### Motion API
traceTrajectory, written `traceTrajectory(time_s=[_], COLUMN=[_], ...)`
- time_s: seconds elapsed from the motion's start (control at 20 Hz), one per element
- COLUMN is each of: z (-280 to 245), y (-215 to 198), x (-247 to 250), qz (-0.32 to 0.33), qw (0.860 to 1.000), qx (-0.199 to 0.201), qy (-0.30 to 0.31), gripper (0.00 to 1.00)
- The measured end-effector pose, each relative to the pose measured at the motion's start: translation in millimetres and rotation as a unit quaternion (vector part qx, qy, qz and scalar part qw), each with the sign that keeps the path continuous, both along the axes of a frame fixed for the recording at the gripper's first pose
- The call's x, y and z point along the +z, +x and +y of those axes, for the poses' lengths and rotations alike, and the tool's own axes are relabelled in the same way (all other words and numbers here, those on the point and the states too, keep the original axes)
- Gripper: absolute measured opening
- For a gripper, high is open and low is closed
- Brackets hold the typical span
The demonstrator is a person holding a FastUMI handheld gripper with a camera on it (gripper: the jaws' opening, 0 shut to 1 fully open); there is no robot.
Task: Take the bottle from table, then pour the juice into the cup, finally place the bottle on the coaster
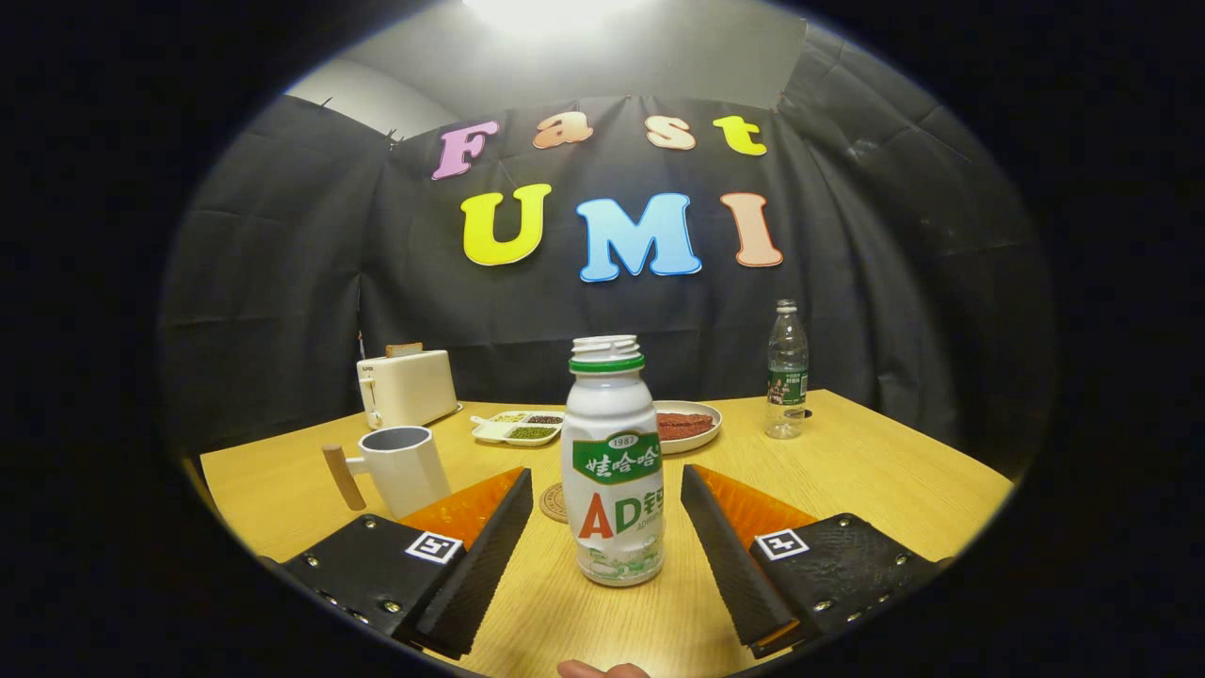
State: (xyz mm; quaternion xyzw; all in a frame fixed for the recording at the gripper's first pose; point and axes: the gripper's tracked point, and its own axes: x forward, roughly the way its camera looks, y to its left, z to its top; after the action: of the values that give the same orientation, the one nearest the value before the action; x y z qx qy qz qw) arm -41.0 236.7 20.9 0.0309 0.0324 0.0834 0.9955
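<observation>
We are holding the hand-held gripper (607,527) wide around the bottle (613,461), not touching. Behind the bottle are the coaster (554,503) and cup (405,466). Bumping it is risking a spill.

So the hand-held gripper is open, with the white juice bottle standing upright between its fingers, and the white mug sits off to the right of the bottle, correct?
Not quite. The gripper view shows the white mug with a wooden handle to the left of the white juice bottle, not the right. The rest holds: the hand-held gripper is open, and the bottle stands upright between its fingers, untouched.
</observation>
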Motion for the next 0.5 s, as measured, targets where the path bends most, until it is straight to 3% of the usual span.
traceTrajectory(time_s=[0.5], z=[2], y=[23], x=[4], qz=[-0.002], qw=[0.999], qx=[-0.035], qy=[-0.023], gripper=[0.97])
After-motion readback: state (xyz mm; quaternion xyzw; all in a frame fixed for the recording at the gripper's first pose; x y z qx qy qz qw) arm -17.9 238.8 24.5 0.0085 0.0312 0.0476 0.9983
